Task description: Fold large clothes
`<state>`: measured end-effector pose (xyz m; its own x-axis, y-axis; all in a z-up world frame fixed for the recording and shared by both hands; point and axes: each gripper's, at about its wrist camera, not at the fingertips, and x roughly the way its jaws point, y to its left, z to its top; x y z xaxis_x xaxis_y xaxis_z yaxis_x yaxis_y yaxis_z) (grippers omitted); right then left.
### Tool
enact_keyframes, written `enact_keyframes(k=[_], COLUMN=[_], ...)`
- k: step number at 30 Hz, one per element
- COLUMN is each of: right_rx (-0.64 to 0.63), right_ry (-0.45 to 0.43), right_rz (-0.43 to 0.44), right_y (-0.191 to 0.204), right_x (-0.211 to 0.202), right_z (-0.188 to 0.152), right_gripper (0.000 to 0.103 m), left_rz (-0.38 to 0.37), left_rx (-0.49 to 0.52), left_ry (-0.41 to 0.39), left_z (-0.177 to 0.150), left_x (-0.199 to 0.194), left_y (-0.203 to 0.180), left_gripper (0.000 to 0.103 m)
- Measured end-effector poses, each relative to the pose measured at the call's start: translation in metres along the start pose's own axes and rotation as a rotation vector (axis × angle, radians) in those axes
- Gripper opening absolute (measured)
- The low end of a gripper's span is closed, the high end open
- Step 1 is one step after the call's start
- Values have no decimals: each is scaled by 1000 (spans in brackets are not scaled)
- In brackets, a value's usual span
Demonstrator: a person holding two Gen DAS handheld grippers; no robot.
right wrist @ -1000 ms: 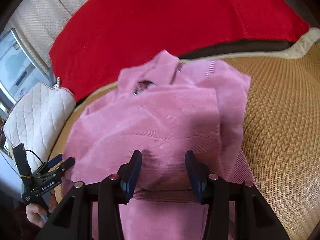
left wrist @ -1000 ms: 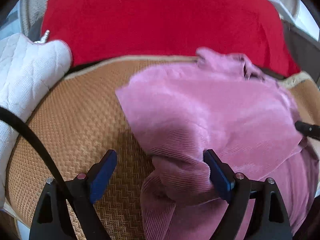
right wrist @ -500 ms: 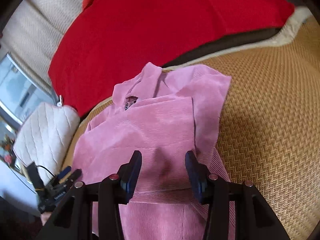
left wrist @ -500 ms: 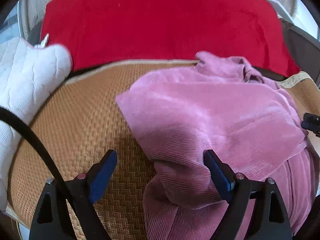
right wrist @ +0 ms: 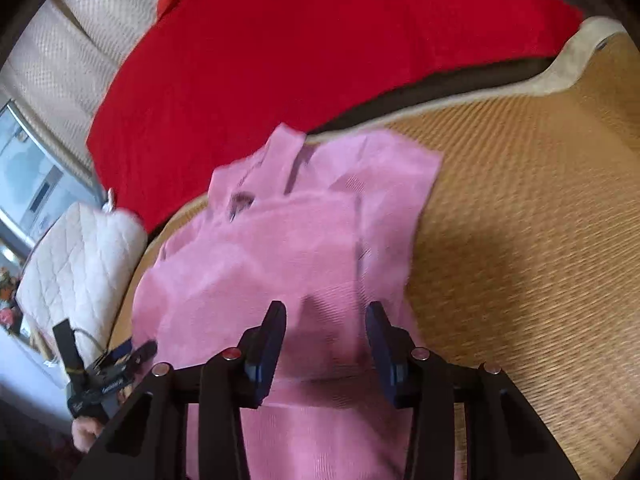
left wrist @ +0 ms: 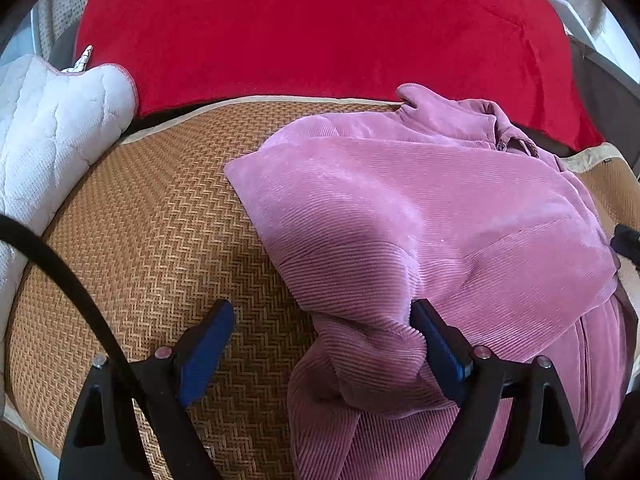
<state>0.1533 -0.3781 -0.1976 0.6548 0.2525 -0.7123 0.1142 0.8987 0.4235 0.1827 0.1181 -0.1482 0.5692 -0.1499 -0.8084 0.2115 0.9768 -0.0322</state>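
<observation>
A pink corduroy garment point(left wrist: 420, 216) lies partly folded on a woven tan mat point(left wrist: 152, 232), collar toward the red cushion. My left gripper point(left wrist: 320, 324) stands wide open at the garment's near left edge. A bunched fold sits against its right finger point(left wrist: 436, 344), and its left finger is over bare mat. My right gripper point(right wrist: 326, 316) hovers above the garment point(right wrist: 280, 248) near its right side. Its jaws are closing slightly with no cloth pinched between them. The left gripper point(right wrist: 116, 360) also shows low in the right wrist view.
A large red cushion point(left wrist: 320, 28) lies behind the mat, and a white quilted pillow point(left wrist: 52, 128) is at the left. A black cable point(left wrist: 52, 264) crosses the left view. Bare mat point(right wrist: 520, 240) spreads right of the garment. A hand point(right wrist: 84, 432) holds the left gripper.
The right gripper has drawn back and to the right, so the garment looks smaller and farther in its view, which is now blurred. The left gripper and the garment have barely moved.
</observation>
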Motion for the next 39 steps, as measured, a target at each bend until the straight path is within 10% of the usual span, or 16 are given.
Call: enact_keyframes(k=[7,11,20,30,39], right_rx=[62,46,-168,-133,-66], right_ry=[59,65,-3,-6,-90], right_rz=[99,113,-64,-118,44], right_y=[-13,-7,27,12,15], right_x=[3,7,1,5,-24], right_z=[-2,-4,-15,-9,-3], right_gripper=[48,47,8,9,11], left_rz=[36,12,23,44,37], left_rx=[69,138,150,170,144], left_ry=[-38,-52,-54,-59,-92], left_z=[-4,-7,-6,-7,-6], left_x=[-8,-11,-10,-10,-18], left_y=[-11,-22,-24,-27,-23], left_gripper=[86,65,65,66,69])
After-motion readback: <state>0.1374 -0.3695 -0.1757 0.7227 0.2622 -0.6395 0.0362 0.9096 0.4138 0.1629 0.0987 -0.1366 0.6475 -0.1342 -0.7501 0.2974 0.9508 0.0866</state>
